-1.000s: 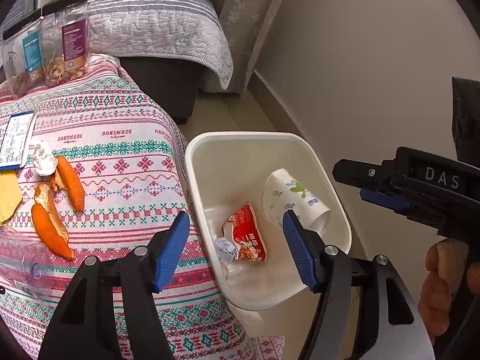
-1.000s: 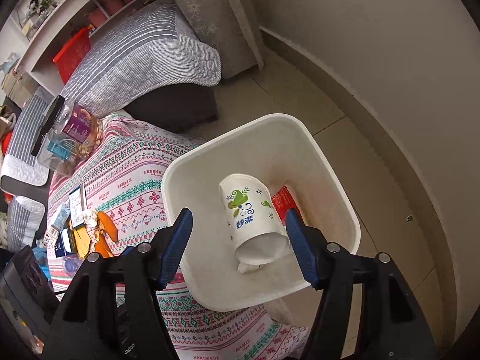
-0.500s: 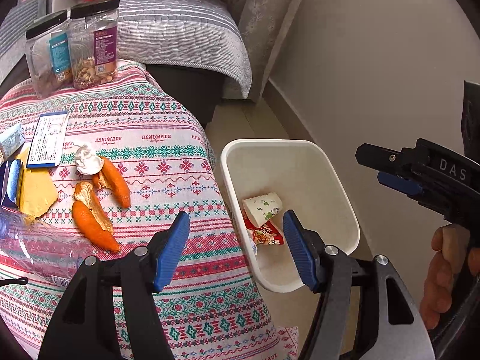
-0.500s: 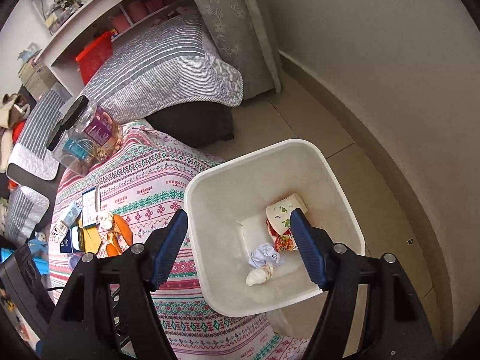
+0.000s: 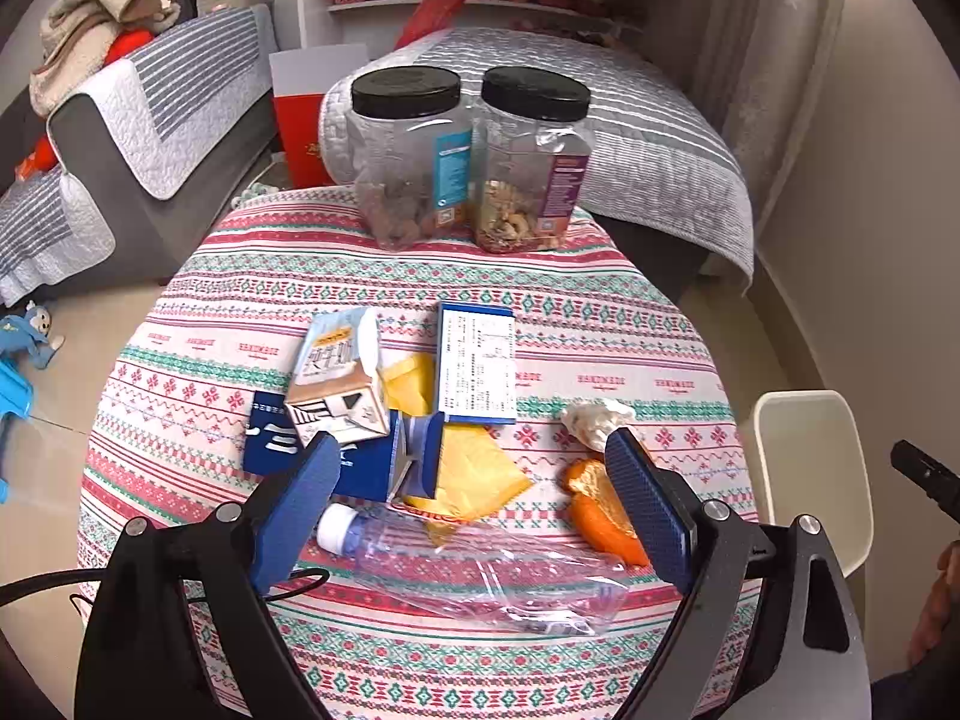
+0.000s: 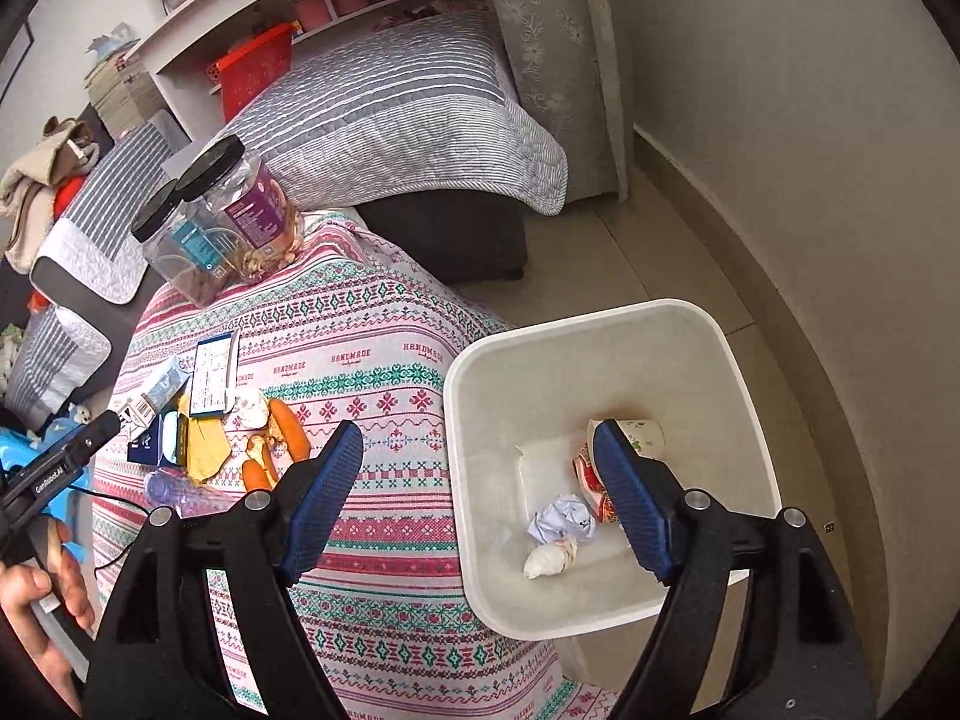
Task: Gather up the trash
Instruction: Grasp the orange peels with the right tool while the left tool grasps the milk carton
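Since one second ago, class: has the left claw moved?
Yes. The left claw has swung left, away from the white bin it hung over, and now hangs open over the table's plastic bottle.

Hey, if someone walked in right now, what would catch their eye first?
Probably the litter on the patterned tablecloth: orange peels, a crushed plastic bottle and small cartons, all before the open left gripper. Beside the table, the white bin already holds a paper cup and crumpled paper.

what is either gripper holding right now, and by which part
Nothing is held: the left gripper and the right gripper are both open and empty.
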A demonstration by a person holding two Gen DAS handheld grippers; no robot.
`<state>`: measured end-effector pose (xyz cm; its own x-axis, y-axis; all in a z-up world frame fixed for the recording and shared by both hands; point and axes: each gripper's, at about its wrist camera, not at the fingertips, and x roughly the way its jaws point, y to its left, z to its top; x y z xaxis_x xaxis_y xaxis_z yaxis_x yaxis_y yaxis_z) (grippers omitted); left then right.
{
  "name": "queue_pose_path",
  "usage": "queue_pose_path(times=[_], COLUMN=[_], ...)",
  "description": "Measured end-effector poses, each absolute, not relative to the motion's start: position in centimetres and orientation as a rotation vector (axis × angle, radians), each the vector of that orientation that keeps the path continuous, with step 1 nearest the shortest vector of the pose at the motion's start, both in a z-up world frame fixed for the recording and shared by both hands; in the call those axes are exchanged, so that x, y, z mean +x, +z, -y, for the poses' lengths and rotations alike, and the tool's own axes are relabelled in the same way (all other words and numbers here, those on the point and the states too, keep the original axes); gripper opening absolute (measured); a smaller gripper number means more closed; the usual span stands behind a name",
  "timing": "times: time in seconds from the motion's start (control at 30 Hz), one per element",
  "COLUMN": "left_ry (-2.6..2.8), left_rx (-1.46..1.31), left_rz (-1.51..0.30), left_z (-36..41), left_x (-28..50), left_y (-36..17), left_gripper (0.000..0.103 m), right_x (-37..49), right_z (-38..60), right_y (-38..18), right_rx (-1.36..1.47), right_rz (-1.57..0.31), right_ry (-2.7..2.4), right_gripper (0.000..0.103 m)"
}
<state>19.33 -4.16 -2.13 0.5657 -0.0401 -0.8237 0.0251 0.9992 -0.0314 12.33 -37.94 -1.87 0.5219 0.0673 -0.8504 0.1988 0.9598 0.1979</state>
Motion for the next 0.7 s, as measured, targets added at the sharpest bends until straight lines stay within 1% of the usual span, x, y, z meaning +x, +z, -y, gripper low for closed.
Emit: queue_pose_path(times=[0.1,0.23,0.3,0.47,0.7], left_ry=[0.032,0.036,0.019,0.046,0.057], left_rx=[0.013,-0.057,-0.066,0.023,0.029], left_rz=[-0.973,-1.011,-1.027,-1.044,-1.074], left_z=[1.0,-1.6,-1.5,-0.5,-0.6], left_x=[20.9,22.1,22.6,24.0,25.2], left_y=[-2.8,-4.6,-5.4,-6.7,-8.2], left_gripper=[0.091,0.091,0.091,0.091,0.091], right_x=[13.1,14.2,14.8,16.0,17.5], right_z=[35.2,31.2,29.6,26.6,23.9], right_y=[-2.6,-3.4,-4.1,-5.8,-8.6], right_rx=[0.266,0.176,0.14,0.091,0.108], right_rz=[-1.053,-1.082,-1.099,-1.133,-1.199], right_ry=[0.003,0.064,0.084,0.136,0.219], right_gripper=[0.078,0.078,0.078,0.078,0.078])
